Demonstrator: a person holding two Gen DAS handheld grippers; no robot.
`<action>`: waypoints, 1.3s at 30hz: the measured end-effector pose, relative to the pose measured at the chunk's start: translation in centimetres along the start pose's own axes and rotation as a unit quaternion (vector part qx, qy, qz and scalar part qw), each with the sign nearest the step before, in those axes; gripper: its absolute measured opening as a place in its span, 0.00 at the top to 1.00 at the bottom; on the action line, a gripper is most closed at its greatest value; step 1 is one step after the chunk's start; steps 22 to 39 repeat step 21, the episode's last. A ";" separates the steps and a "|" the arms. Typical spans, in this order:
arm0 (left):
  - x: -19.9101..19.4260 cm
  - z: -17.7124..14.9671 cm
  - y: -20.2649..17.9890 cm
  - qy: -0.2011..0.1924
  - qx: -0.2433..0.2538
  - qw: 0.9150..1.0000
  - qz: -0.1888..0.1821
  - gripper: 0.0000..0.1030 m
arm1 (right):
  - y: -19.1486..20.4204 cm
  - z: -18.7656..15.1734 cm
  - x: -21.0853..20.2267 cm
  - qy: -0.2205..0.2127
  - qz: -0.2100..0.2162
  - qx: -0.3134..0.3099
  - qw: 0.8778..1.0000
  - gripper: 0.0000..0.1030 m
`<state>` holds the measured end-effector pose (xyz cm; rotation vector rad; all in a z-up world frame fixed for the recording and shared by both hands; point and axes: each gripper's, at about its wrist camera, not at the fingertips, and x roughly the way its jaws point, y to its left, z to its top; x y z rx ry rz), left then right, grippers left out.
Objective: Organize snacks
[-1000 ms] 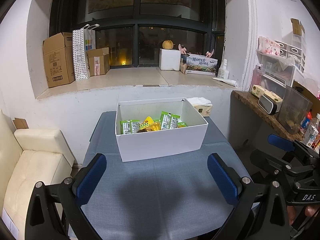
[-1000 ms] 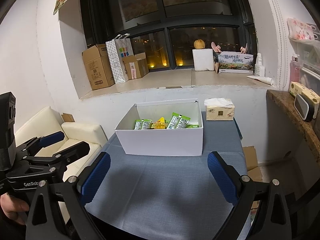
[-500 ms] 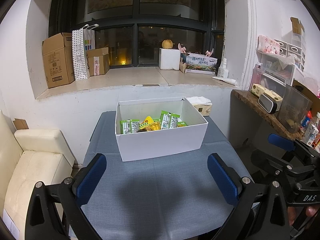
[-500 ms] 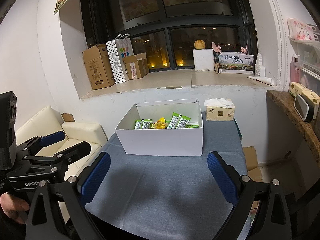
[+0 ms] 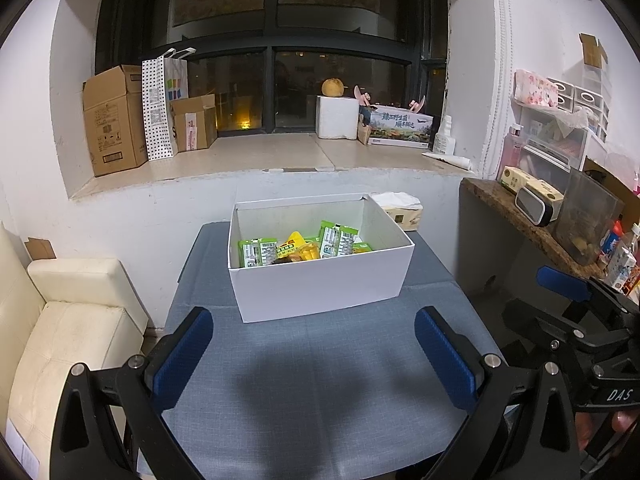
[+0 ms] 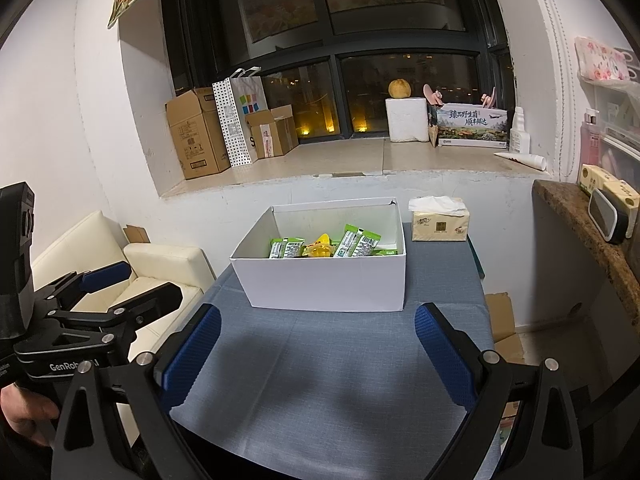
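A white open box stands at the far half of the blue-grey table. Inside it lie several green snack packets and a yellow packet. The box and its green packets also show in the right wrist view. My left gripper is open and empty, held above the table's near half, short of the box. My right gripper is open and empty, likewise short of the box. Each gripper shows at the edge of the other's view.
A tissue pack sits on the table behind the box's right corner. A cream sofa stands left of the table. A stone shelf with containers is at the right. Cardboard boxes and a paper bag line the window sill.
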<state>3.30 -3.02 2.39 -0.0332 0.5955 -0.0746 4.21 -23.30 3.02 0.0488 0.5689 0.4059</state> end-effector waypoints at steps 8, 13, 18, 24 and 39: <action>0.0 -0.1 -0.2 0.001 0.002 1.000 0.001 0.00 | -0.3 -0.1 0.0 0.002 0.000 0.000 1.000 0.03; 0.0 0.0 -0.1 0.001 0.002 1.000 -0.002 0.00 | -0.4 -0.2 -0.1 0.001 0.001 0.000 1.000 0.03; -0.2 -0.1 0.1 -0.006 -0.003 1.000 -0.018 0.00 | -0.4 -0.2 -0.1 0.001 0.001 0.000 1.000 0.03; -0.4 -0.1 0.1 -0.009 -0.002 1.000 -0.017 0.00 | -0.4 -0.2 -0.2 0.002 0.000 0.000 1.000 0.03; -0.4 -0.1 0.1 -0.009 -0.002 1.000 -0.017 0.00 | -0.4 -0.2 -0.2 0.002 0.000 0.000 1.000 0.03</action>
